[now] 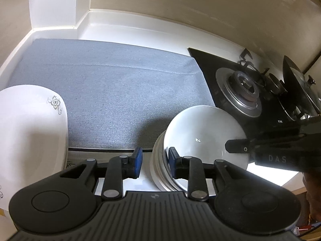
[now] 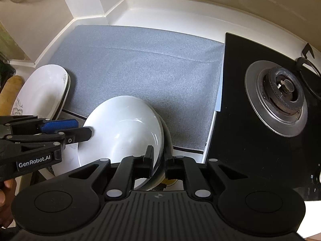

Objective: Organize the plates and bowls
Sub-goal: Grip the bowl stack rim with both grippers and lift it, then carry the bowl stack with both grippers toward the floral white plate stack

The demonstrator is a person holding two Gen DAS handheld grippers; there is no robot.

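A grey mat (image 2: pixel 136 64) covers the white counter (image 2: pixel 160 10) beside the black stove (image 2: pixel 240 120); the "GenRobot.AI" left gripper (image 1: pixel 153 160) stands narrowly open, the right gripper (image 2: pixel 159 160) pinches the bowl stack (image 2: pixel 124 128).

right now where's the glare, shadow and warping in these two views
Left wrist view: blown-out white glare on the counter at lower right, a soft shadow on the grey mat beside the bowls, and fisheye bending of the wall edges. Right wrist view: a bright sheen inside the top bowl, the stove stretched toward the rim.
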